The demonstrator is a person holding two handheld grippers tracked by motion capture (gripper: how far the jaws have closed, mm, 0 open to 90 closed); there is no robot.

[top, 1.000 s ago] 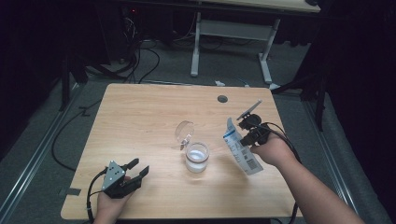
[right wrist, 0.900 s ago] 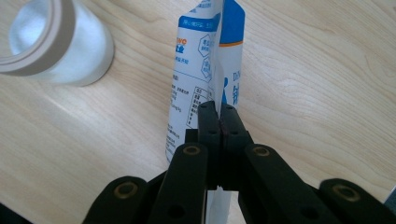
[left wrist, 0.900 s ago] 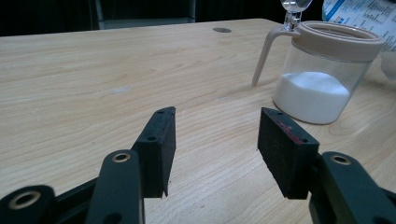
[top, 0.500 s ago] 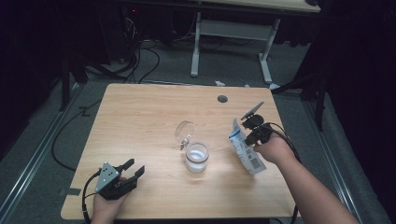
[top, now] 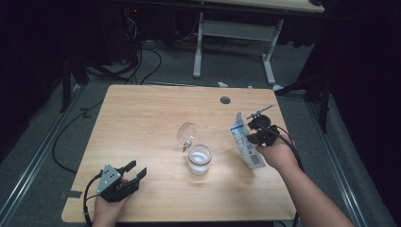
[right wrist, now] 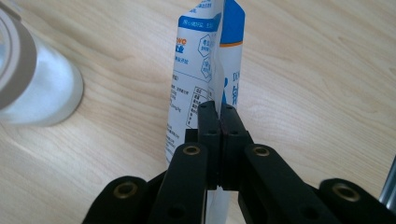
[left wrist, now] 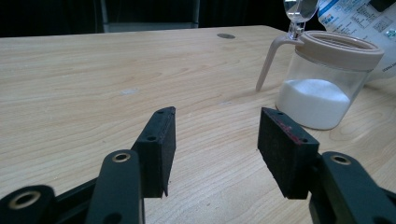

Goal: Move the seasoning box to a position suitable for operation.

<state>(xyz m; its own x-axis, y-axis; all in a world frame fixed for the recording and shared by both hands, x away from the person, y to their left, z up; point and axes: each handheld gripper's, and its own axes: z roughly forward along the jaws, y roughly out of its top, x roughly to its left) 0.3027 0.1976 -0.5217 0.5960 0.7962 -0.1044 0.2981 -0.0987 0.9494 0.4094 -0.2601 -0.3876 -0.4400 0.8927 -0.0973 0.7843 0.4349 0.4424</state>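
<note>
Wood-grain table fills the middle of the high view, with a dark floor, cables and a second desk's legs behind it. Near the table's centre stands a clear jar with a tan rim, partly filled with white powder; its clear flip lid stands open, tilted up on the far-left side of the rim. In the left gripper view the jar sits to the right and ahead of the jaws, the powder lying in the lower part, and a thin tan handle runs down from its rim to the table.

Left gripper rests near the table's front-left corner, held by a hand coming in from the bottom edge. Its jaws are spread apart with bare table between them, well apart from the jar.

Right gripper is to the right of the jar, held by the other hand. Its jaws are pressed together on a white and blue pouch, pinching it across its middle. In the right gripper view the pouch rises past the closed pads with its printed face and blue top edge showing, and the jar lies at the left edge. From above, the pouch is tilted, its top end toward the far side of the table, near the jar but not touching it.

A small dark hole sits in the tabletop near the far edge.
</note>
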